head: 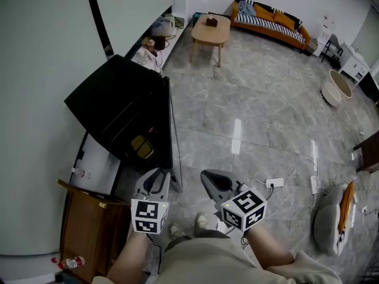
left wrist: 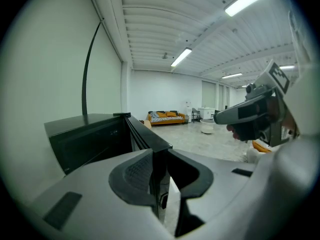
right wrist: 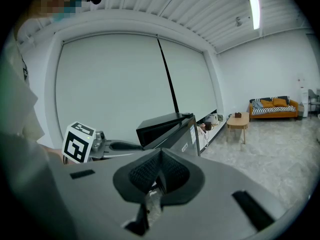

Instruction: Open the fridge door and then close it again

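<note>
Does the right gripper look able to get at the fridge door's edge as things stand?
Probably yes: the right gripper hangs beside the fridge door with nothing between, but its jaws are shut, and the left gripper clamps that edge.

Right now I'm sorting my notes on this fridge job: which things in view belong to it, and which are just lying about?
Part of the job:
fridge
fridge door
left gripper, closed on that door's edge

Just lying about:
coffee table
sofa
power strip
wooden cabinet
bottle
</note>
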A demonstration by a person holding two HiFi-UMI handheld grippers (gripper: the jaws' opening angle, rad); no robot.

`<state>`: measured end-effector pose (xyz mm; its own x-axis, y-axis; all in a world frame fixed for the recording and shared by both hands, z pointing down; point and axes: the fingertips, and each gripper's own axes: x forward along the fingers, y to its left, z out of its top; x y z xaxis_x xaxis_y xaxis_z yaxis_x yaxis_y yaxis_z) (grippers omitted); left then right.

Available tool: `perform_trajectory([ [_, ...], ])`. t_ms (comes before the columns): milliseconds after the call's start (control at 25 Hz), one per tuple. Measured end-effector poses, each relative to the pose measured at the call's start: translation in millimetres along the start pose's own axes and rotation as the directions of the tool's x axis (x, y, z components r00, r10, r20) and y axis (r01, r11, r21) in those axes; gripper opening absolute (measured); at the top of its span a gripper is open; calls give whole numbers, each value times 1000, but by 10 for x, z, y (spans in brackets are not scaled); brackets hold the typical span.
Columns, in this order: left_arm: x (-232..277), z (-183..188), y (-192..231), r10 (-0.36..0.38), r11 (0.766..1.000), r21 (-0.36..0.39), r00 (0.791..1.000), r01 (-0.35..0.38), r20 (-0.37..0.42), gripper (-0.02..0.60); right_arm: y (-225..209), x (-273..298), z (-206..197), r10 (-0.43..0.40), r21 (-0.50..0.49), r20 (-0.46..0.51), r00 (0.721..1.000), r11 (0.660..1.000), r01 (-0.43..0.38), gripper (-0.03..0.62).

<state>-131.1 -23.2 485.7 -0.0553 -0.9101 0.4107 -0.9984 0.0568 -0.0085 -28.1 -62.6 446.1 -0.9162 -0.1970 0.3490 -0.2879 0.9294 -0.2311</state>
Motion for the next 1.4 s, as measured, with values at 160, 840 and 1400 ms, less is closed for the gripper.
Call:
perform_trajectory([
  [160,74,47,-155,-17,1000,-2,1000,17,13,87,-103,-73,-2,-25,10,6,1000,1000,25,-3],
  [840,542,279,-849,-209,977,37,978,209,-1,15,-570,-387,-16,-120,46,19,993,992,119,-3],
  [1400,1048,504,-1368,-320,946,44,947,320,-3,15,-1097,-650,-51,-206,84,33,978,976,203,-3],
])
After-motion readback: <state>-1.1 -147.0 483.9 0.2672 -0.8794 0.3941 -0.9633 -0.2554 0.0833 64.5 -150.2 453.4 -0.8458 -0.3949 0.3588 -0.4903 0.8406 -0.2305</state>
